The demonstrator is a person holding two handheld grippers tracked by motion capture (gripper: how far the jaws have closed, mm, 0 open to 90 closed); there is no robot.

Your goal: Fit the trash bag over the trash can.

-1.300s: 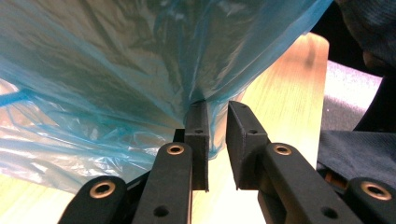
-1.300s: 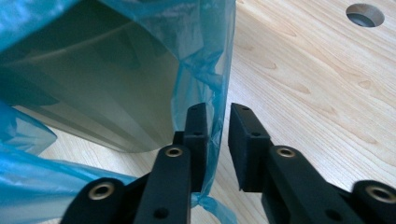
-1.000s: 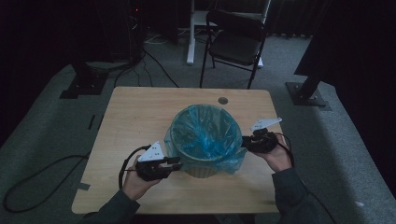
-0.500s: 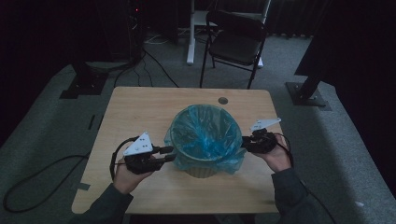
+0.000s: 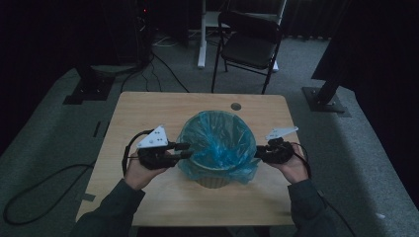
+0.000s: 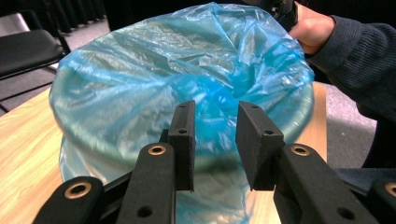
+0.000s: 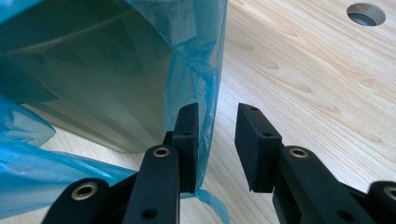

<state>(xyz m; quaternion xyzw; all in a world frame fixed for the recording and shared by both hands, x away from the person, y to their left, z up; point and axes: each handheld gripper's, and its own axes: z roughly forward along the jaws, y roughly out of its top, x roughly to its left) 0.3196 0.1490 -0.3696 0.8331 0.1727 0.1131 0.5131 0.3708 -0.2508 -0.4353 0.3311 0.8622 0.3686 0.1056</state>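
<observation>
The left hand-held gripper (image 5: 184,150) has risen to the blue bag (image 5: 217,143) on the bin in the middle of the surface (image 5: 148,106). Its jaws are half open and empty, ready to pinch. The right hand-held gripper (image 5: 258,151) is half open beside the bag's hanging edge.

Dim room, grey carpet floor (image 5: 59,148). Pale wooden tabletop (image 5: 148,113) at centre, round grommet hole (image 5: 236,106) near far edge. Black folding chair (image 5: 249,47) behind, beside white desk leg (image 5: 201,34). Dark stand bases (image 5: 326,98) at both sides. Black cable (image 5: 44,182) snaking across floor at left.
</observation>
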